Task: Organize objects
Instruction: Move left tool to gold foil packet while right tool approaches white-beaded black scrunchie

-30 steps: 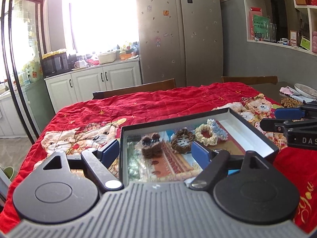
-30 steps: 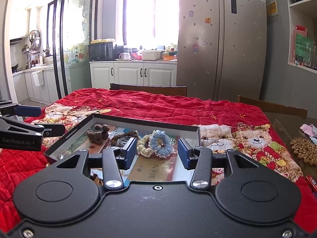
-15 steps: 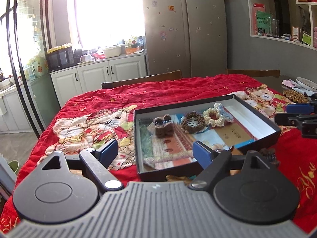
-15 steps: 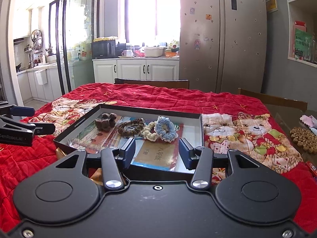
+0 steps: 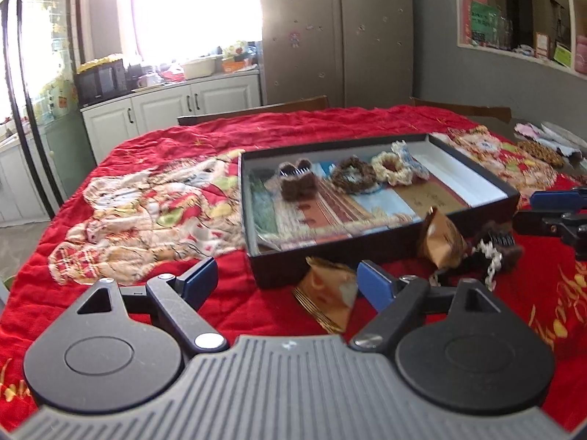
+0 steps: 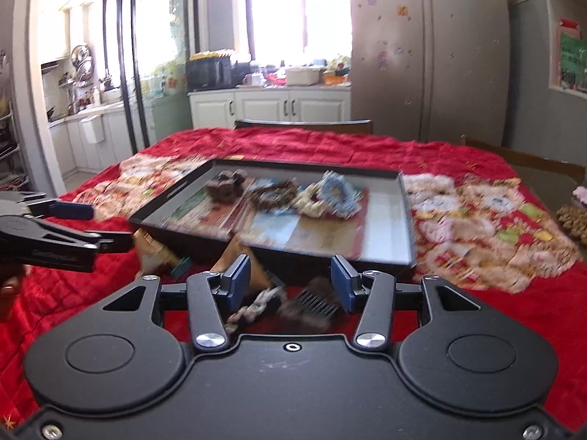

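Observation:
A black shallow box (image 5: 385,247) (image 6: 312,260) lies on the red quilt. In it are a brown fuzzy hair clip (image 5: 297,181) (image 6: 225,183), a brown scrunchie (image 5: 354,174) (image 6: 273,192), a cream scrunchie (image 5: 390,167) and a blue scrunchie (image 6: 337,194). In front of the box lie two tan snack packets (image 5: 330,299) (image 5: 442,240) and a dark hair clip with a braided band (image 5: 493,247) (image 6: 312,302). My left gripper (image 5: 286,280) is open and empty, just before the nearer packet. My right gripper (image 6: 290,282) is open, above the dark clip.
The table carries a red quilt with bear pictures (image 5: 146,198). A beaded brown mat (image 5: 543,152) and cloths lie at the far right. Wooden chairs (image 6: 304,124) stand behind the table. A fridge and white cabinets are beyond.
Both grippers have drawn back toward the near side of the table, away from the box. The packets and the dark clip in front of the box have come into view.

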